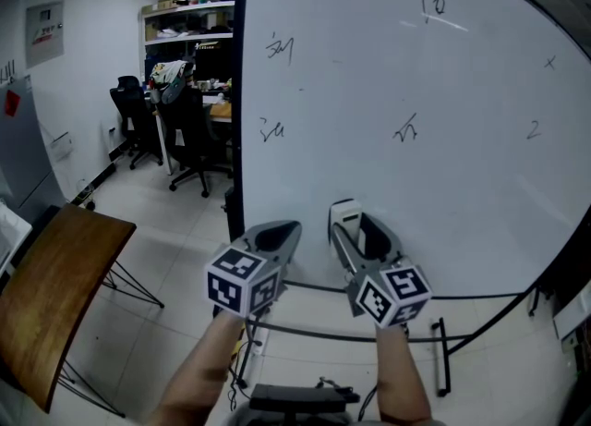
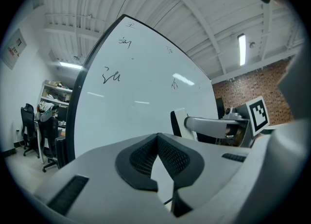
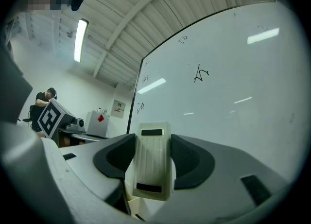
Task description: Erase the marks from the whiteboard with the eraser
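A large whiteboard (image 1: pixel 416 165) stands in front of me with several black handwritten marks, among them one (image 1: pixel 280 47) at upper left, one (image 1: pixel 271 128) below it and one (image 1: pixel 406 128) mid-board. My right gripper (image 1: pixel 355 227) is shut on a white eraser (image 1: pixel 343 214), held near the board's lower part. In the right gripper view the eraser (image 3: pixel 151 162) stands upright between the dark pads, with the whiteboard (image 3: pixel 233 96) behind it. My left gripper (image 1: pixel 289 228) hovers beside the right one, shut and holding nothing; in its own view the left gripper (image 2: pixel 158 138) has its pads touching.
A brown wooden tabletop (image 1: pixel 55 295) on thin black legs is at lower left. Black office chairs (image 1: pixel 185 128) and shelves (image 1: pixel 189 22) stand behind the board's left edge. The board's black stand legs (image 1: pixel 443 359) run along the tiled floor below.
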{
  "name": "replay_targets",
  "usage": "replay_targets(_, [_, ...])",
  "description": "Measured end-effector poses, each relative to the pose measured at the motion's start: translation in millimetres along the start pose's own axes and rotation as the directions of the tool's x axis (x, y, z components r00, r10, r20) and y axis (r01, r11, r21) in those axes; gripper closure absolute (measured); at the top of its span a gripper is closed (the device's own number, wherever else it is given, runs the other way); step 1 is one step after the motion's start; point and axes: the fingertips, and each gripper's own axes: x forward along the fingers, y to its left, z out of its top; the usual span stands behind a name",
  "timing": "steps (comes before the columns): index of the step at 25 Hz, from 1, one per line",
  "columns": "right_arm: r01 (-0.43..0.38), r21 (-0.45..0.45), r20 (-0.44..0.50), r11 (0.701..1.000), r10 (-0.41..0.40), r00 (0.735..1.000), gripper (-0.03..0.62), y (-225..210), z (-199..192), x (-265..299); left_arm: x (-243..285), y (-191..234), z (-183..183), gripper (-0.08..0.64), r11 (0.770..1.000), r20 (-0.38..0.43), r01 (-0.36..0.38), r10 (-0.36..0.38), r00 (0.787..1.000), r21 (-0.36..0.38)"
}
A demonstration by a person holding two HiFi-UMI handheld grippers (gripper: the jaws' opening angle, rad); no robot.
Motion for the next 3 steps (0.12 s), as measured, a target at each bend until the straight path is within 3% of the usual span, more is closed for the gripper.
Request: replay_targets(3, [-0.009,0.001,0.004,1.0,0.009,1.0,0.354,-0.3,-0.2,-0.5,1.6,-2.2,-0.3,0.558,1.0,-0.003,0.004,-0.004,1.0,0.001])
